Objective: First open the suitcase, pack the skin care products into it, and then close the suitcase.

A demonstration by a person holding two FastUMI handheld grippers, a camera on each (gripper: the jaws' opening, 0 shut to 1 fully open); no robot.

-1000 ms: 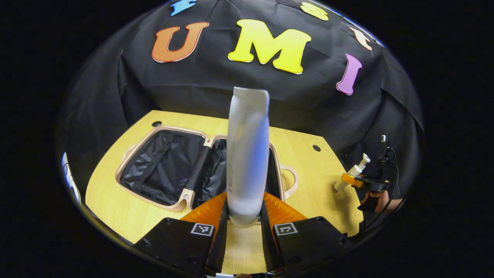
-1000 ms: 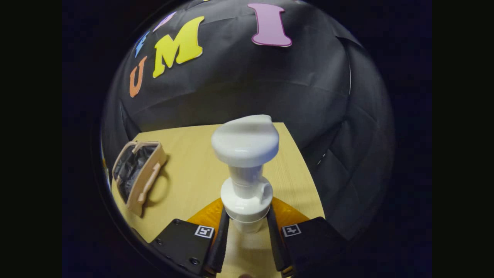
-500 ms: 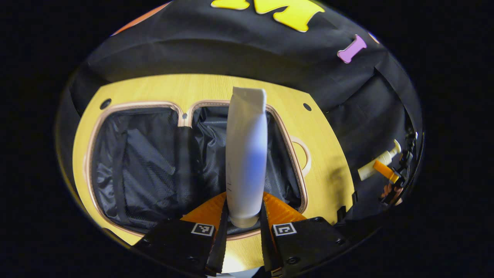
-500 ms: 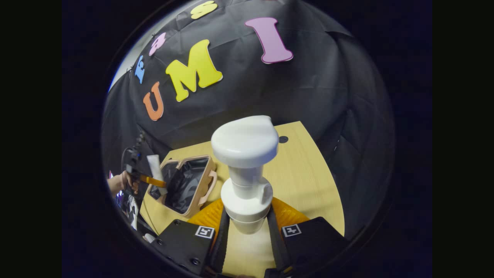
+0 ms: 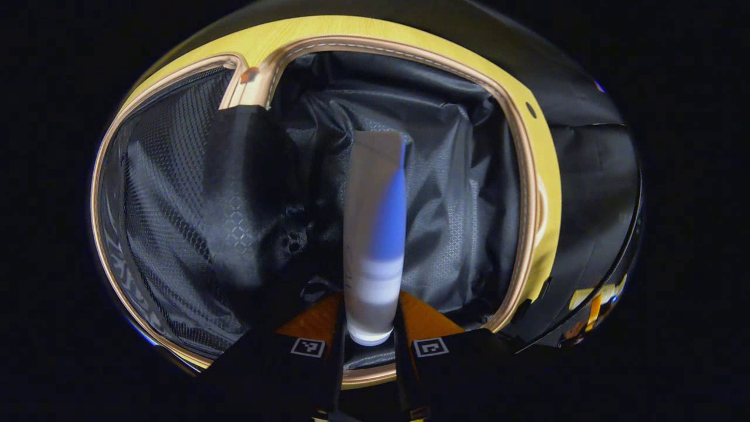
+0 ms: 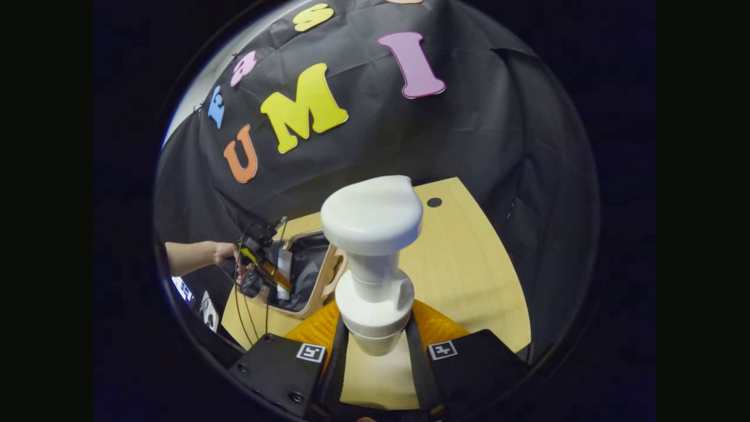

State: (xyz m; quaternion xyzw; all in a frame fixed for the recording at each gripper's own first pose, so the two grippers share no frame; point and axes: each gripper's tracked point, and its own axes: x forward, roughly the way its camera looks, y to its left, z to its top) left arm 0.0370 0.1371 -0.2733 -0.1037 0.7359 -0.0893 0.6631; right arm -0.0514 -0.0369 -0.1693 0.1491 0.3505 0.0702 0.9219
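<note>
In the left gripper view my left gripper [image 5: 368, 346] is shut on a white tube with a blue stripe [image 5: 375, 234], held just above the black lining of the open tan-rimmed suitcase [image 5: 527, 176], over its right half. In the right gripper view my right gripper [image 6: 375, 346] is shut on the neck of a white pump bottle [image 6: 372, 234], above the wooden table [image 6: 463, 275]. That same view shows the left gripper [image 6: 266, 269], held by a hand [image 6: 222, 253], dipping the tube [image 6: 285, 265] into the suitcase [image 6: 319, 293] at the left.
The suitcase lies flat and open on the table, with a black divider strip [image 5: 258, 176] between its two lined halves. Bare tabletop stretches to the right of the suitcase, with a small round hole [image 6: 434, 202] near the far edge. Black cloth hangs behind.
My left gripper has dropped and moved forward with the tube, down over the suitcase's right half. My right gripper has kept its hold on the pump bottle and has barely shifted.
</note>
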